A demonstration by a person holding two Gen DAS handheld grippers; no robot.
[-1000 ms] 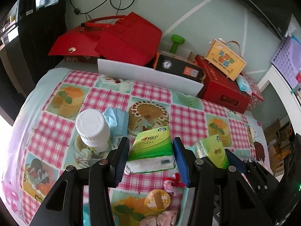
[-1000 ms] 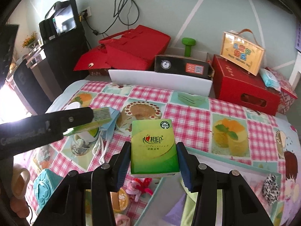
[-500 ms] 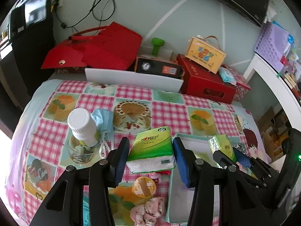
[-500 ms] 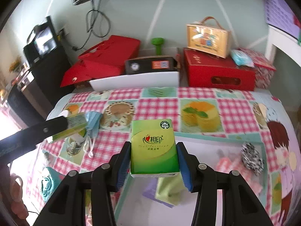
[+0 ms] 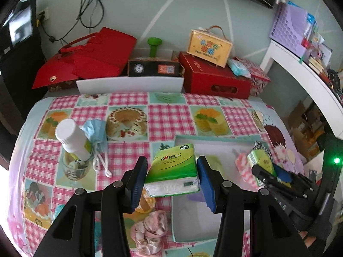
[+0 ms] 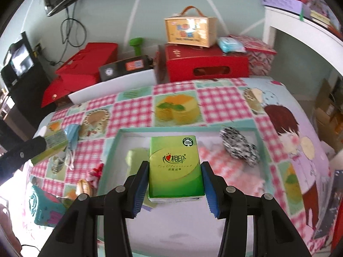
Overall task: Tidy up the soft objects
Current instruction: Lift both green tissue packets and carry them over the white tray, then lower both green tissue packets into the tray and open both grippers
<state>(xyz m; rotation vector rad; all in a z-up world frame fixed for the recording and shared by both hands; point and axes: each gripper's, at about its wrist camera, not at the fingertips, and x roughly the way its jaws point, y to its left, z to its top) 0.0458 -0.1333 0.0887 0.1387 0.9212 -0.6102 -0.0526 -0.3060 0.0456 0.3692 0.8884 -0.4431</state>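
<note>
My left gripper (image 5: 171,182) is shut on a green tissue pack (image 5: 174,169), held above the table near the left edge of a shallow teal-rimmed tray (image 5: 214,138). My right gripper (image 6: 175,184) is shut on a second green tissue pack (image 6: 175,167), held over the tray (image 6: 182,129). The right gripper and its pack (image 5: 260,162) also show at the right in the left wrist view. In the tray lie a black-and-white scrunchie (image 6: 239,147), a pink fuzzy item (image 6: 223,162) and a light green cloth (image 6: 137,160). A pink crumpled cloth (image 5: 150,232) lies on the tablecloth.
A white bottle (image 5: 72,138) stands in a glass (image 5: 74,169) beside a blue face mask (image 5: 96,130). Red boxes (image 5: 214,79), a yellow case (image 5: 209,46) and a white board (image 5: 128,84) line the far edge. A teal box (image 6: 46,203) sits at the left.
Both grippers have moved right with their tissue packs. The right pack now hangs over the tray, and the left pack has come to the tray's left edge.
</note>
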